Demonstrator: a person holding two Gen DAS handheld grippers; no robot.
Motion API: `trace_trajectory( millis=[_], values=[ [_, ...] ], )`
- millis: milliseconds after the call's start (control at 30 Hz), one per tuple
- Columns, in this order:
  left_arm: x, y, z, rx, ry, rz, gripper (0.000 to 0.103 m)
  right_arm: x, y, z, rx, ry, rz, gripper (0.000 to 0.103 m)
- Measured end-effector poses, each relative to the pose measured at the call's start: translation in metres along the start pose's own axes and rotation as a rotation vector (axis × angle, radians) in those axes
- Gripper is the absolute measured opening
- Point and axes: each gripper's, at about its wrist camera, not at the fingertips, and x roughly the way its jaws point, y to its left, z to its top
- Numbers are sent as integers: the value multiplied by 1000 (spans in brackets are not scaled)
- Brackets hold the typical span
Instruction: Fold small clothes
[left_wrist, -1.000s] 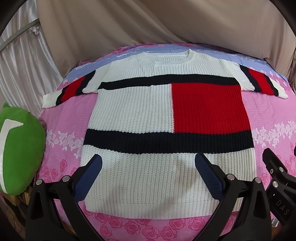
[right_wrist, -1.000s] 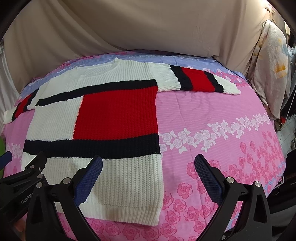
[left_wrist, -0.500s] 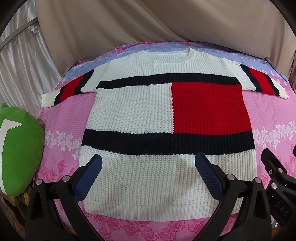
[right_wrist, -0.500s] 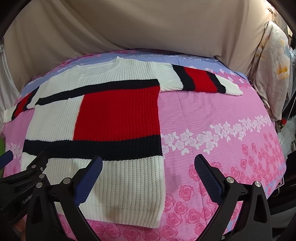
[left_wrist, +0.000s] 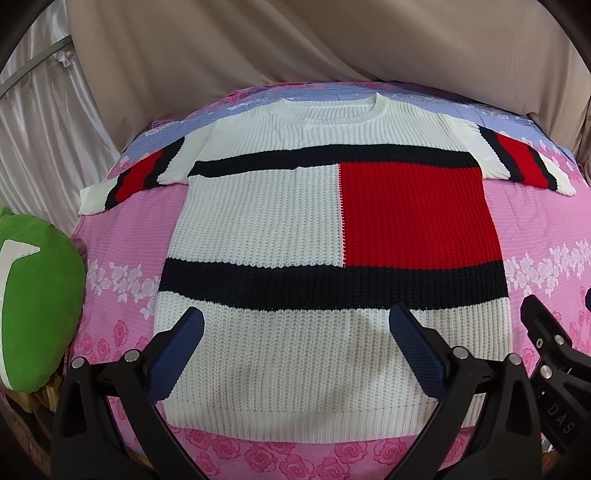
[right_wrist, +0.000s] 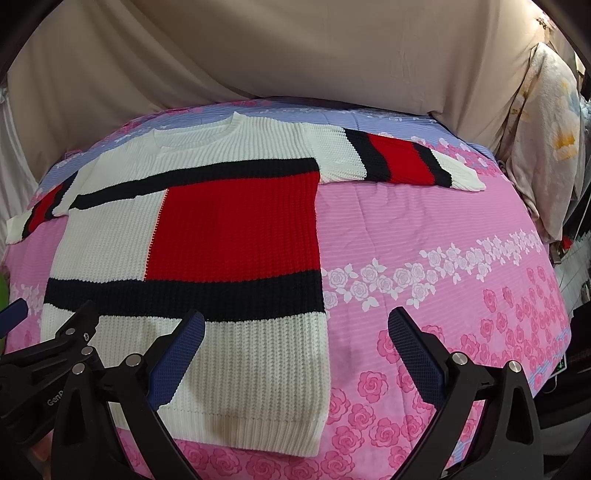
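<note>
A white knit sweater with a red block and dark navy bands lies flat, front up, on a pink floral bed cover. Both sleeves are spread out to the sides. My left gripper is open and empty, hovering over the sweater's white lower part near the hem. The sweater also shows in the right wrist view. My right gripper is open and empty over the sweater's lower right edge, its right finger above the cover. The right sleeve lies far ahead.
A green plush cushion sits at the bed's left edge. A beige cloth backdrop hangs behind the bed. A floral pillow leans at the far right. The right gripper's body shows at the left wrist view's right edge.
Both grippers have moved slightly forward and down toward the sweater's hem; the sweater appears a little nearer. Jaws stay open. The sweater has not moved.
</note>
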Motion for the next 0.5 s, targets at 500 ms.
trace_trajectory(
  millis=[500],
  values=[
    [1, -2, -2, 4, 3, 1, 98, 0, 1, 0, 0, 1, 1, 98]
  ],
)
